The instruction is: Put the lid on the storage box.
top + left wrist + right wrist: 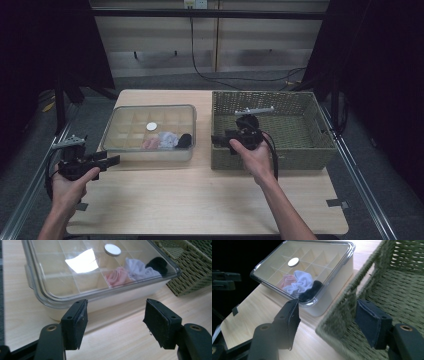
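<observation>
Both grippers stand released, nothing between the jaws. Left gripper [114, 160] sits at 8 o'clock on the table [200, 200], just beside the lidded box [150, 131]. Right gripper [216, 140] hovers at the near left corner of the woven basket [300, 150]. Farther off, pink, white and black cloth pieces [167, 140] lie inside the box, at 10 o'clock.

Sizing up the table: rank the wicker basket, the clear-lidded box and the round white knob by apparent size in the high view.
1. wicker basket
2. clear-lidded box, somewhat smaller
3. round white knob, by far the smallest
</observation>
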`<action>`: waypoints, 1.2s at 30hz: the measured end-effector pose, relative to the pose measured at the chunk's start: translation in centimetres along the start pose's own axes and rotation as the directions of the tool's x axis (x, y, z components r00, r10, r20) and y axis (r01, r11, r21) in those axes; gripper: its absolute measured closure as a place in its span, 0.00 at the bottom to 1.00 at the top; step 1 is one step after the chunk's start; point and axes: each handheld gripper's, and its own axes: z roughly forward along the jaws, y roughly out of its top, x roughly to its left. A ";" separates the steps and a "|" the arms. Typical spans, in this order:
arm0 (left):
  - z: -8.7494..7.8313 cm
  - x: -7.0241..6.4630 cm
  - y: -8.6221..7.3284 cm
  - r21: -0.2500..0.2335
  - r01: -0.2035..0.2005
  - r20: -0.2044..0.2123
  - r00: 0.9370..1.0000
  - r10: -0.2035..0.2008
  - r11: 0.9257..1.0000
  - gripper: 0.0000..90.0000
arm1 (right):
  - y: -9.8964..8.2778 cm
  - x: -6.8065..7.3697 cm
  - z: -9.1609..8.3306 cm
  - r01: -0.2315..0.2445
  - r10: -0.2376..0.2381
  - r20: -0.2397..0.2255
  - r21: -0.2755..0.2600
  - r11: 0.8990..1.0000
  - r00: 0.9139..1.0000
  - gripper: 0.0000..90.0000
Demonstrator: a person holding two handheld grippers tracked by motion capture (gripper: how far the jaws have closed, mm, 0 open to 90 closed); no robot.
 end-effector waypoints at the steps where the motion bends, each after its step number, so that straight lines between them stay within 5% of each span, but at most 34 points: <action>1: 0.0 -0.2 -0.1 -0.004 0.010 0.003 1.000 -0.010 1.000 0.39 | -0.4 -0.1 -0.4 -0.001 0.001 0.003 -0.002 1.000 1.000 0.40; 11: 0.5 -3.6 -1.4 0.002 -0.018 0.034 0.999 0.018 1.000 0.38 | -3.3 -0.1 -3.1 0.009 -0.009 0.022 -0.028 1.000 1.000 0.40; 18: 1.2 -6.0 -2.3 0.025 -0.081 0.049 0.996 0.079 0.996 0.34 | -6.3 -0.3 -5.1 0.005 -0.004 0.044 -0.036 0.999 0.999 0.39; 20: 1.5 -6.2 -2.7 0.034 -0.080 0.050 0.996 0.078 0.996 0.33 | -7.2 -0.6 -5.6 -0.014 0.015 0.016 -0.023 1.000 1.000 0.38; 29: 2.7 -7.0 -5.1 0.071 -0.071 0.056 0.996 0.067 0.995 0.32 | -11.8 -2.1 -7.4 -0.022 0.021 0.095 0.002 1.000 0.995 0.37; 36: 3.6 -8.1 -6.1 0.069 -0.114 0.061 0.992 0.109 0.991 0.30 | -14.2 -3.6 -7.9 -0.090 0.095 0.106 -0.055 0.994 0.990 0.34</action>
